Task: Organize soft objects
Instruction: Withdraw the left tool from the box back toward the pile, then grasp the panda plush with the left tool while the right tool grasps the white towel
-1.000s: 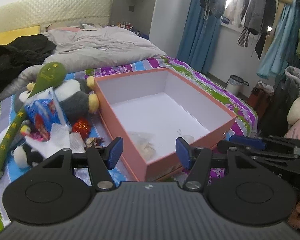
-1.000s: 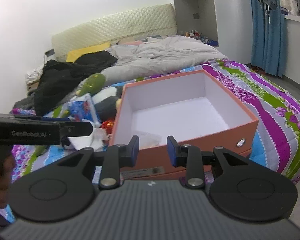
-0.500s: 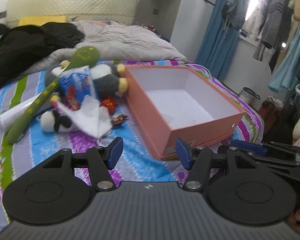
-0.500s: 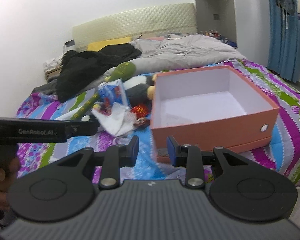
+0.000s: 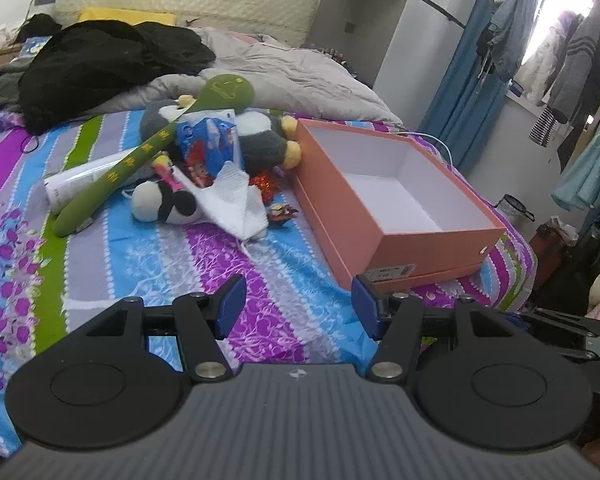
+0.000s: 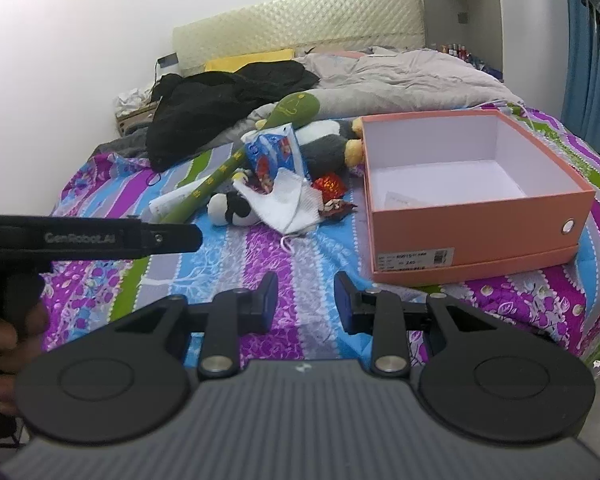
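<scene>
An open orange box lies on the striped bedspread, white inside and nearly bare. Left of it is a heap of soft things: a long green plush, a grey penguin plush, a small black-and-white plush, a white cloth and a blue packet. My left gripper hangs open over the bedspread, short of the heap and the box. My right gripper is open with a narrower gap, also holding nothing.
A red shiny wrapper and a white tube lie in the heap. Black clothes and a grey duvet cover the far bed. Hanging clothes and a bin stand right of the bed. A hand holds the left gripper's casing.
Both grippers have drawn back and leftwards from the box, which now lies farther off to the right. The heap of toys has come fully into view. Neither gripper's jaws have moved.
</scene>
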`<state>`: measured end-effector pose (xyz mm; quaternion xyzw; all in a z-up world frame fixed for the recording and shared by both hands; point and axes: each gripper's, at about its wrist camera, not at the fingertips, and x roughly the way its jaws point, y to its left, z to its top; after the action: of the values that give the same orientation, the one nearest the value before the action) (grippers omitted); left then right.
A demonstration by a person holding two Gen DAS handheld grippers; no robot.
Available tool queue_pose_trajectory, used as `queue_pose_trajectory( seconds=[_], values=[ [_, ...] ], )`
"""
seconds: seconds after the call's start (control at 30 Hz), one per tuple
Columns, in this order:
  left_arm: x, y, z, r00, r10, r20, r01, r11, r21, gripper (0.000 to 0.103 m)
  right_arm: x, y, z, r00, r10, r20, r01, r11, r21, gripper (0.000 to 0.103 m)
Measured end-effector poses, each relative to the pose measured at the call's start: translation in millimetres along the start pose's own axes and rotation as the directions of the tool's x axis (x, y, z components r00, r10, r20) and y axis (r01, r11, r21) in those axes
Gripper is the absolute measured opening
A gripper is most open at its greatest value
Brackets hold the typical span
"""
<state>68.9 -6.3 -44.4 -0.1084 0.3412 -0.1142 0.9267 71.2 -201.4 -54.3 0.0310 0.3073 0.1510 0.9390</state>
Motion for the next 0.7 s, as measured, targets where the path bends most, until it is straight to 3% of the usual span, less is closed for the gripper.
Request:
queue_pose_trajectory(
  seconds=[0.23,0.7],
  values=[
    [9,25,-5,1.000,0.028,-0.010,-0.028,0.999,-0.046,0.064,21,10,-1,1.000,0.000,-0.031,-0.001,1.000,-0.017,0.034],
    [80,87,-1,0.991,0.120,-0.064,-0.126,0.988,-0.094,0.064,96,18,12,0.996,0.019,-0.085,-0.024,0.998,-0.058,0.034]
  ],
)
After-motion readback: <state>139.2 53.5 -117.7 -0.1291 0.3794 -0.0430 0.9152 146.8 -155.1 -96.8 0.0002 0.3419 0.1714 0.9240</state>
